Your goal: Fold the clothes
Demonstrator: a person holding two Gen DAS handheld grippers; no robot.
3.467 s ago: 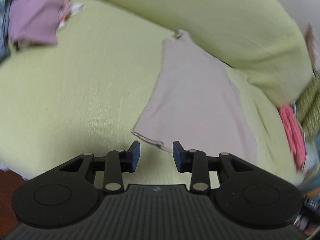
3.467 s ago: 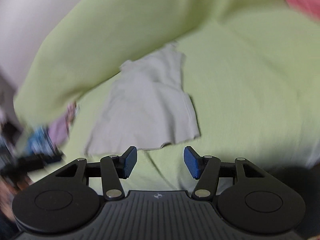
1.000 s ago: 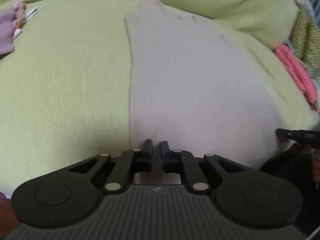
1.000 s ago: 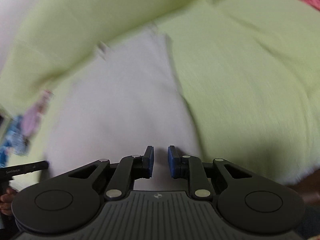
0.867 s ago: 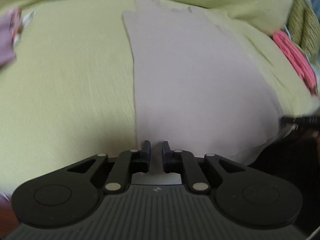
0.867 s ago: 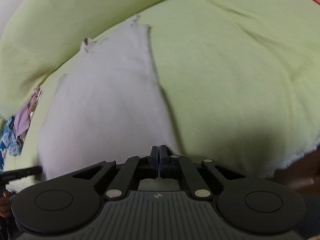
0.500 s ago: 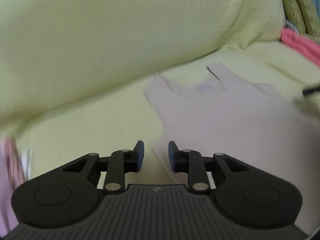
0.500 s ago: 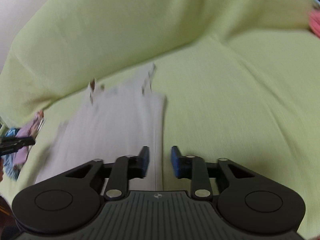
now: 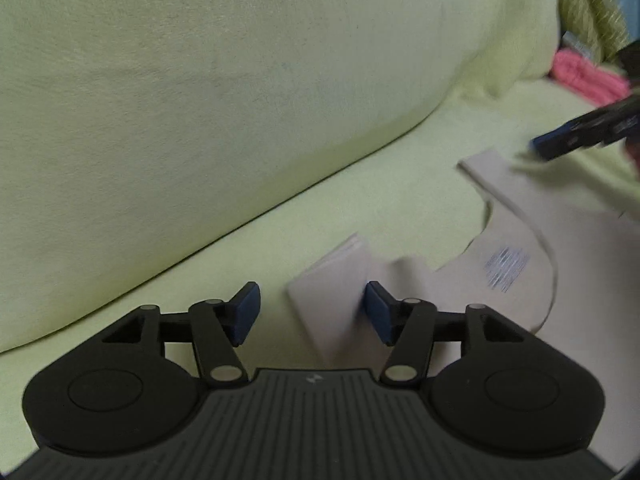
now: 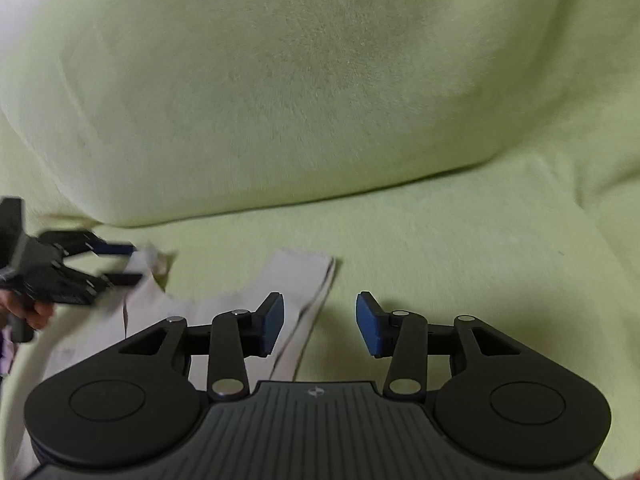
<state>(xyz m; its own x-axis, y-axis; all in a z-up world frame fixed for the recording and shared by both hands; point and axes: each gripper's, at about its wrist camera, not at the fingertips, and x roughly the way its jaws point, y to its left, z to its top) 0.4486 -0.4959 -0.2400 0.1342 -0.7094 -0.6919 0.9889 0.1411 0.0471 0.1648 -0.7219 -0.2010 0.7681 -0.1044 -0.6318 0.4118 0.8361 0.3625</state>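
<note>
One pale top (image 9: 580, 280) to fold, lying spread on the yellow-green sofa seat (image 9: 360, 208). Neckline at the far end, close under the backrest (image 9: 240, 80); body running toward the near edge and out of view.

Looks like an early stage. Laid out flat, but no fold across the body visible as far as the views reach. Only the left shoulder strap (image 9: 336, 276) doubled over and standing up a little. Left to do, by that reading: sides in, bottom up, then setting aside.

Left gripper (image 9: 310, 312): jaws opening, raised strap standing between them, just beside the right-hand pad, not pinched. Right gripper (image 10: 320, 324): jaws opening too, right shoulder strap (image 10: 304, 276) beside the left-hand pad, bare seat in the gap, nothing held.

Counted:
- one top, with two straps and one printed neck label (image 9: 506, 268)
- two grippers
- one hand (image 10: 32, 314) in view behind the left gripper
- one pink cloth (image 9: 580, 76) far right on the seat
- one striped cushion (image 9: 588, 8) behind the pink cloth
</note>
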